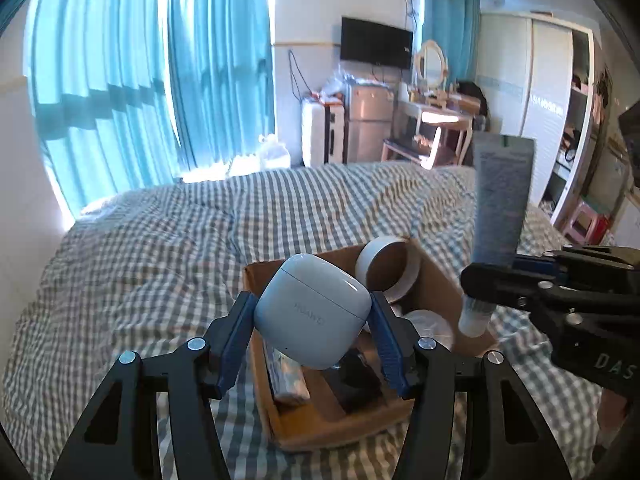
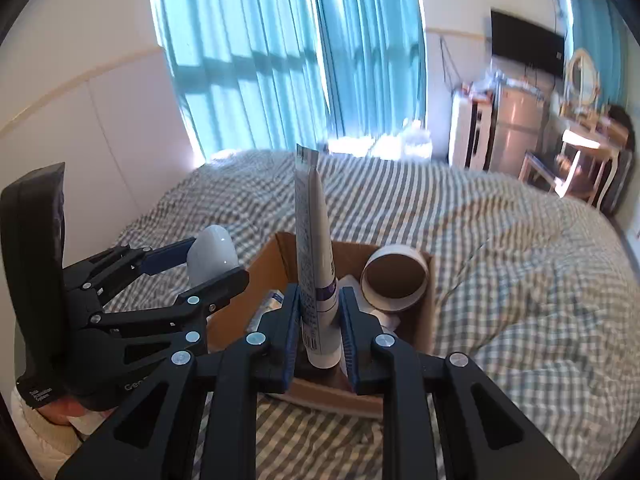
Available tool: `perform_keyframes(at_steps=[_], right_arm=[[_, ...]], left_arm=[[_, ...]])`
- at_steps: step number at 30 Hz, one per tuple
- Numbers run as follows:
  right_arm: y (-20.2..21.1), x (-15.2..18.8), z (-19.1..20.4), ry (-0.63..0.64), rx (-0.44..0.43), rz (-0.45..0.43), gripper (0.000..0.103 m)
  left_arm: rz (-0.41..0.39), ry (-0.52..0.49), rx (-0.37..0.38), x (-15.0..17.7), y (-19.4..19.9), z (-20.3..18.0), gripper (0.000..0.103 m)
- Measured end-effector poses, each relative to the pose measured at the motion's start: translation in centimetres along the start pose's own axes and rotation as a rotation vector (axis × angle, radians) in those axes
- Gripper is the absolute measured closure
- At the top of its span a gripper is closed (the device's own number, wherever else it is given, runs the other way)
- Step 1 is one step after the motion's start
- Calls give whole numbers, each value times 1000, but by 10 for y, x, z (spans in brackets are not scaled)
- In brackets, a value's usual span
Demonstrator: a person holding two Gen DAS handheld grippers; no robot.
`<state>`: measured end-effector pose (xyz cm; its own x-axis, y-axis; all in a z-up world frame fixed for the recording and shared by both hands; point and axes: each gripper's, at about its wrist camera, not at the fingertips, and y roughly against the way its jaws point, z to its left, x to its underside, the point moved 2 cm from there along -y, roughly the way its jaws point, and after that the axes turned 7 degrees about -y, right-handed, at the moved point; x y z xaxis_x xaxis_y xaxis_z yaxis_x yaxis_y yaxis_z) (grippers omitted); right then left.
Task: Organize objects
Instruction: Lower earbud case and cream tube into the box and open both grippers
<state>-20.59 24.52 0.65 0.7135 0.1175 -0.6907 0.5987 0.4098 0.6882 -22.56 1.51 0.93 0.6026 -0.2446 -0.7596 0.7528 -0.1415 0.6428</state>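
Note:
My left gripper (image 1: 312,316) is shut on a pale blue earbud case (image 1: 310,314) and holds it above a brown cardboard box (image 1: 332,424) on the bed. My right gripper (image 2: 319,320) is shut on a grey-white tube (image 2: 314,264), cap down, upright over the same box (image 2: 424,328). In the left wrist view the right gripper (image 1: 480,284) with the tube (image 1: 500,204) is at the right. In the right wrist view the left gripper (image 2: 208,268) with the case (image 2: 212,256) is at the left. A white tape roll (image 2: 394,276) leans in the box's far corner.
The box also holds a flat packet (image 1: 288,376), a dark object (image 1: 356,376) and a clear lid (image 1: 432,324). A grey checked bedcover (image 1: 140,264) lies all around. Blue curtains (image 1: 140,80), a fridge (image 1: 366,120) and a vanity table (image 1: 436,120) stand beyond.

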Motion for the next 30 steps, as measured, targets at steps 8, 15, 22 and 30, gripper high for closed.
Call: perform_keyframes(at_steps=[8,15,22,30], right_arm=[[-73,-4,-24,-21,-33,163,85],[-106,4,-37,-65,-148,249,82],[-97,4,-42,-74,-137,196,69],[-55,-6,-48,-91,-59,96,48]], left_arm=[[115,-56,31,8,-80,9,45],[157,-119,62,16,-109,4,45],[167,-140,61,20,-110,-4,37],[114,-191,-8,19,-83,-21,13]])
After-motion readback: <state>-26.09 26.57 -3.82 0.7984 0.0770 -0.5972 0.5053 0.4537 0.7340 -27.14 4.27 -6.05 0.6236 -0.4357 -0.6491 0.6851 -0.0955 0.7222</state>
